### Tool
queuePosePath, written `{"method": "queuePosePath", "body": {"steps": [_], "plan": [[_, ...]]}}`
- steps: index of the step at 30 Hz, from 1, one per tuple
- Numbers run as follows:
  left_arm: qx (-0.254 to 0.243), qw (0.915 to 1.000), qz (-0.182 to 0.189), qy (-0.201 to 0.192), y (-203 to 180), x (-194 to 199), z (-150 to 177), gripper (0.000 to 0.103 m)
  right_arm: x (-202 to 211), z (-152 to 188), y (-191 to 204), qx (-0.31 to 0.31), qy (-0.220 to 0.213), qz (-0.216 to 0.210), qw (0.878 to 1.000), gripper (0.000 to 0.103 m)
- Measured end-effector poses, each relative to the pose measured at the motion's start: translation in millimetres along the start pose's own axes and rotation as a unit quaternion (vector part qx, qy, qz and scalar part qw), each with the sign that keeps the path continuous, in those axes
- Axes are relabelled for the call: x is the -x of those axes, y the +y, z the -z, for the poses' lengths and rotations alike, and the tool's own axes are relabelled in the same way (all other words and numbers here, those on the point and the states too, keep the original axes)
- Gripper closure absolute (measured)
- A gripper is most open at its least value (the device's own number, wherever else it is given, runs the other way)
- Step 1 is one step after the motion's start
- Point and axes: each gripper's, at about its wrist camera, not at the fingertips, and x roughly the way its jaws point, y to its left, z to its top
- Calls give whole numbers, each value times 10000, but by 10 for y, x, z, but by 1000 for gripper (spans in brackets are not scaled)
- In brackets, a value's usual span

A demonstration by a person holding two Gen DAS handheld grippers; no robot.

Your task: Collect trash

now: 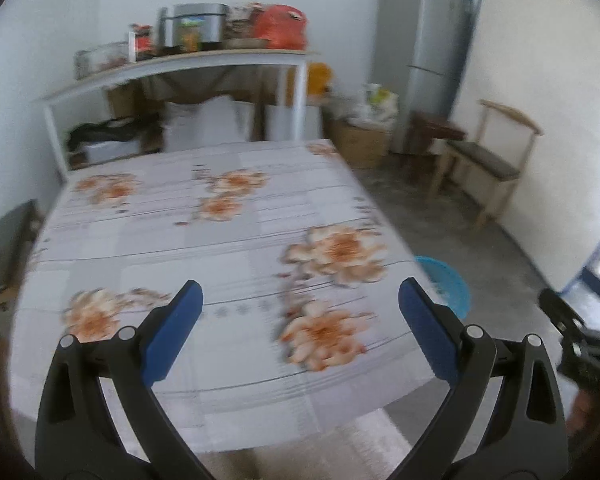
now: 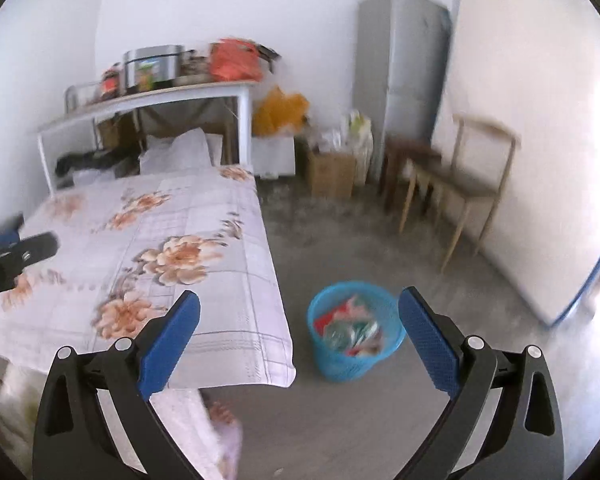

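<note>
While both of my tongs stand wide open with nothing between their blue pads, the trash (image 2: 354,330) sits in the blue basket (image 2: 332,364) on the grey floor (image 2: 380,240), just beside the foot corner of the bed (image 2: 204,240). From the right wrist view, the right tongs (image 2: 300,344) frame that basket: it shows between the two fingers, nearer the right one, lower down and well apart from the pads. Inside it I make out crumpled wrappers in red, green and pale colours, blurred, so I cannot tell single pieces. From the left wrist view, the left tongs (image 1: 300,328) hang over the flowered sheet (image 1: 220,240), and only a slice of the basket (image 1: 452,284) peeks past the bed's right edge, just beyond the right finger. At that view's far right I see the dark tip of the right tongs (image 1: 556,312); the right wrist view likewise catches the left tongs (image 2: 24,256) at its left edge, above the sheet. A pale bundle of cloth (image 2: 204,432) lies on the floor below the bed's near corner. Farther off stand a chair (image 2: 460,184), a fridge (image 2: 400,72) and a cluttered tabletop (image 2: 148,96) behind the bed.
</note>
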Motion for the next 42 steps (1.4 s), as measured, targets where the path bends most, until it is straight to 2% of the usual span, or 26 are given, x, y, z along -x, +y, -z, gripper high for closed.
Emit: {"method": "queuePosePath", "body": {"steps": [3, 8, 12, 21, 26, 42], "plan": [[-51, 9997, -252, -6, -31, 46, 83, 8, 39, 6, 167, 113, 33, 215, 9997, 6], [-120, 9973, -671, 281, -76, -6, 172, 8, -31, 105, 199, -155, 479, 332, 9982, 6], [-35, 9960, -730, 507, -53, -56, 231, 8, -84, 200, 127, -465, 621, 278, 9966, 6], [-65, 9948, -831, 593, -95, -92, 263, 8, -165, 276, -85, -616, 855, 666, 9922, 6], [-85, 9941, -857, 666, -105, -127, 268, 8, -183, 300, -170, -668, 949, 725, 9906, 6], [-114, 9934, -852, 761, -129, -169, 288, 8, -185, 342, -337, -794, 1001, 920, 9875, 6]]}}
